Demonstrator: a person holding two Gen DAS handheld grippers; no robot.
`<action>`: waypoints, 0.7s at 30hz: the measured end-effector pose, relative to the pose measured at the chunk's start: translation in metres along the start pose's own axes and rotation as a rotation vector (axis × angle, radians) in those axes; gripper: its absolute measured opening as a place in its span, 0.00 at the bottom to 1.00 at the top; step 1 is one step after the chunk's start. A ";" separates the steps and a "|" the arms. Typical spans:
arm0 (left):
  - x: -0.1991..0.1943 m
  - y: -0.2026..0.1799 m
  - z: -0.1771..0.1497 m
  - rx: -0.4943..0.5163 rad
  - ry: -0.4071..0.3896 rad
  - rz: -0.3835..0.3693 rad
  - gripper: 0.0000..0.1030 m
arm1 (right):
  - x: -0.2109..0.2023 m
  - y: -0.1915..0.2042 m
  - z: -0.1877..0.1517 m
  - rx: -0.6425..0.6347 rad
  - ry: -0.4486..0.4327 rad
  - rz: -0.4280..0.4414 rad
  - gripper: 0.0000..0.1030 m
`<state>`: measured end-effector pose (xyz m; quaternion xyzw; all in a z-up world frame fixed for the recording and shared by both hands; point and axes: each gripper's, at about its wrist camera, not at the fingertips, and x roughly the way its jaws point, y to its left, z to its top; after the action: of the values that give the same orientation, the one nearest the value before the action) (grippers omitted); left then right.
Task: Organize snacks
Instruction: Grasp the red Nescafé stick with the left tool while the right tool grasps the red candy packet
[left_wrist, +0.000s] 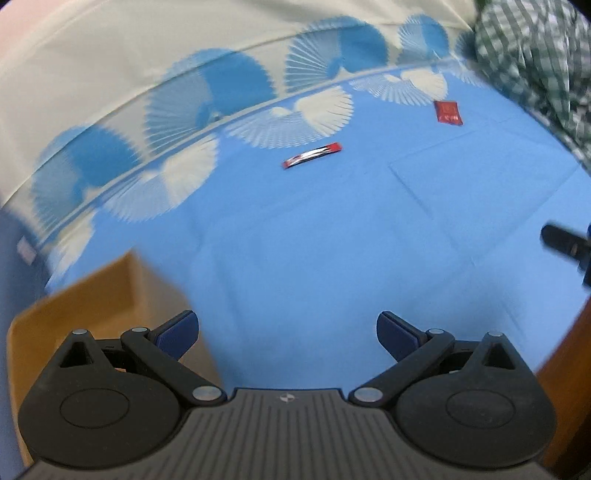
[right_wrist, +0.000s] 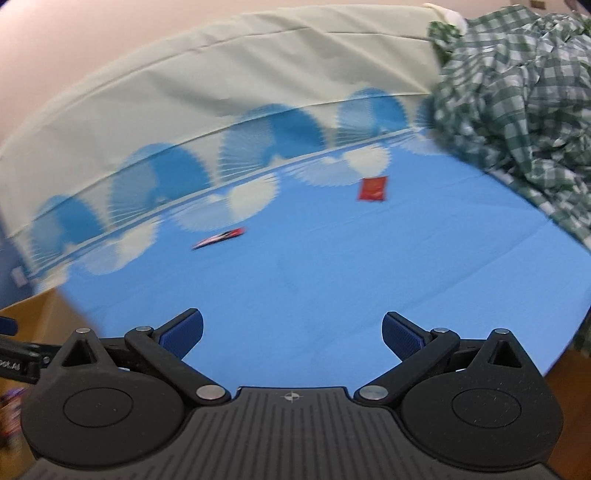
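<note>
Two snack packets lie on a blue tablecloth (left_wrist: 314, 240). A long thin red and silver packet (left_wrist: 312, 155) lies mid-table; it also shows in the right wrist view (right_wrist: 218, 238). A small square red packet (left_wrist: 448, 112) lies farther back right, and in the right wrist view (right_wrist: 373, 188). A brown cardboard box (left_wrist: 92, 295) stands at the near left. My left gripper (left_wrist: 287, 332) is open and empty above the near cloth, beside the box. My right gripper (right_wrist: 293, 332) is open and empty, well short of both packets.
A crumpled green checked cloth (right_wrist: 517, 103) is heaped at the back right. A pale sheet (right_wrist: 221, 74) with blue fan prints covers the far side. The other gripper's tip (left_wrist: 565, 243) shows at the right edge. The table edge (right_wrist: 554, 354) curves at the right.
</note>
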<state>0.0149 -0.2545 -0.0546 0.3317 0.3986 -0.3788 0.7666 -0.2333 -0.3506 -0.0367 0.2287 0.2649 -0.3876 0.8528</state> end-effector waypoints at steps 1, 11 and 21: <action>0.017 -0.003 0.013 0.019 0.008 -0.004 1.00 | 0.017 -0.005 0.008 0.001 -0.004 -0.022 0.99; 0.187 -0.006 0.129 0.189 -0.038 -0.027 1.00 | 0.230 -0.063 0.090 0.010 -0.048 -0.186 0.99; 0.288 -0.005 0.202 0.198 -0.031 -0.163 1.00 | 0.396 -0.098 0.132 0.009 -0.047 -0.318 1.00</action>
<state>0.1968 -0.5115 -0.2107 0.3663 0.3729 -0.4825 0.7028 -0.0520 -0.7016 -0.2045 0.1786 0.2762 -0.5239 0.7857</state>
